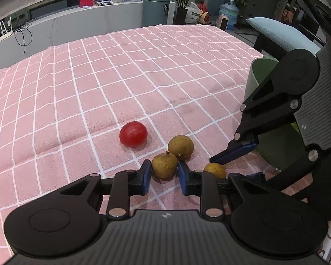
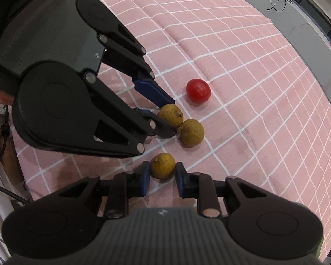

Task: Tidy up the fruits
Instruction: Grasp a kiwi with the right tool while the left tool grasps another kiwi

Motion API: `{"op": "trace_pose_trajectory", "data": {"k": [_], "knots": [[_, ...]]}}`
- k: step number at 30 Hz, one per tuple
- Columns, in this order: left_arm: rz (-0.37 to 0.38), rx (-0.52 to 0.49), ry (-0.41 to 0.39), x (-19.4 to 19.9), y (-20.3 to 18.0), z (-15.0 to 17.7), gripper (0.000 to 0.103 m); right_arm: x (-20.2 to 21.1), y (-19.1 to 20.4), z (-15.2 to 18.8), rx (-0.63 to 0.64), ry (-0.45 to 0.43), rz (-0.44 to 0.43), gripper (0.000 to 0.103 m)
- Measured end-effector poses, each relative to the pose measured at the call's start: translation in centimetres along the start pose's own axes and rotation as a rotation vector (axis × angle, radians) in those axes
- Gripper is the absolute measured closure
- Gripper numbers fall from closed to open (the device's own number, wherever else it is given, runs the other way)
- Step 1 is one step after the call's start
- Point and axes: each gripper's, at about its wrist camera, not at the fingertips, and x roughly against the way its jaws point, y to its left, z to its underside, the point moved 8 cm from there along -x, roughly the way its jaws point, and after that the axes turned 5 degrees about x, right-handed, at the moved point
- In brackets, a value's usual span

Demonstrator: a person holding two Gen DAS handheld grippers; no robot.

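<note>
A: We have the left tool (image 1: 164,172) closed on a brown longan (image 1: 164,165); its blue pads (image 1: 146,175) press the fruit from both sides, and the fruit sits low against the pink checked cloth (image 1: 77,84) that covers the desk.

B: And the right tool (image 2: 162,173) grips another longan (image 2: 162,165) the same way, one pad against each flank of it. Seen from our left wrist, that fruit is half hidden behind the left tool's linkage.

A: Just beyond our left-hand longan lies a third longan (image 1: 180,147), touching the gripped one or nearly so; we cannot tell which. It lies free on the cloth.

B: From the right wrist we see those two side by side, with the left tool reaching in from the upper left.

A: Further out, a red cherry tomato (image 1: 133,134) rests alone on the cloth, near the longans but apart from them.

B: To the right of our left view stands a pale green container (image 1: 256,77), partly behind the right tool's body.

A: Past the far edge of the desk, we see a grey counter, a potted plant and a water bottle.
</note>
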Motion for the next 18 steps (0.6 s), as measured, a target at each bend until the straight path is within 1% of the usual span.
{"op": "trace_pose_trajectory", "data": {"k": [3,7,12,18], "knots": [[-0.01,-0.008,-0.002,0.0,-0.1,0.1,0.075,0.1,0.1,0.0,-0.003,-0.001,0.004,0.083],[-0.015,0.009,-0.006,0.4,-0.2,0.1,0.075,0.7,0.1,0.3,-0.01,-0.011,0.024,0.083],[-0.021,0.038,-0.04,2.0,-0.7,0.0,0.075,2.7,0.4,0.4,-0.052,-0.061,0.051,0.083],[-0.022,0.064,-0.104,4.5,-2.0,-0.4,0.075,6.0,0.6,1.3,-0.117,-0.126,0.096,0.083]]}}
